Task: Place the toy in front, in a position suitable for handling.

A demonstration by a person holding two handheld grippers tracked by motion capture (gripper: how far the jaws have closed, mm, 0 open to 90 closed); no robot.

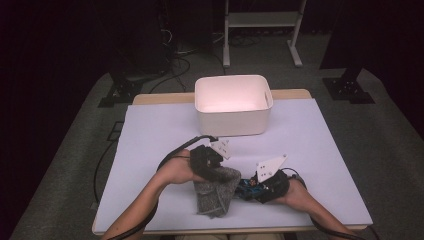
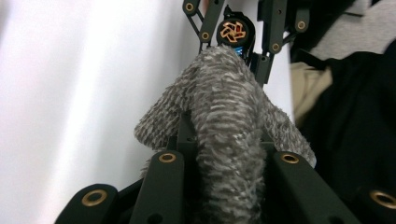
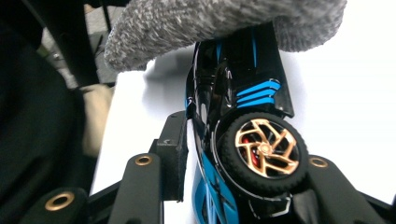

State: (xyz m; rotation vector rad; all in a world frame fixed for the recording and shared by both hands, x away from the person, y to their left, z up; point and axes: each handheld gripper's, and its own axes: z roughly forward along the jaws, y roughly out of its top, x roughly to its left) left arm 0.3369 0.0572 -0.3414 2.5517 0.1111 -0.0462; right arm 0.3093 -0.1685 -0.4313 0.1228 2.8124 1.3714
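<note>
While the left gripper (image 1: 212, 167) is clamping its jaws tight on the grey fuzzy cloth (image 1: 216, 192), that cloth is draping down over the nose of the toy car (image 3: 233, 140). Meanwhile the right gripper (image 1: 260, 187) is squeezing the blue-and-black car by its sides, gold wheel (image 3: 265, 149) facing up, near the front edge of the white table (image 1: 310, 145), well short of the white bin (image 1: 233, 105).

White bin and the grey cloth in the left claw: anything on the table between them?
Nothing loose. In the high view, bare white table cover runs from the white bin down to the grey cloth, apart from the left claw itself and its cable.
</note>
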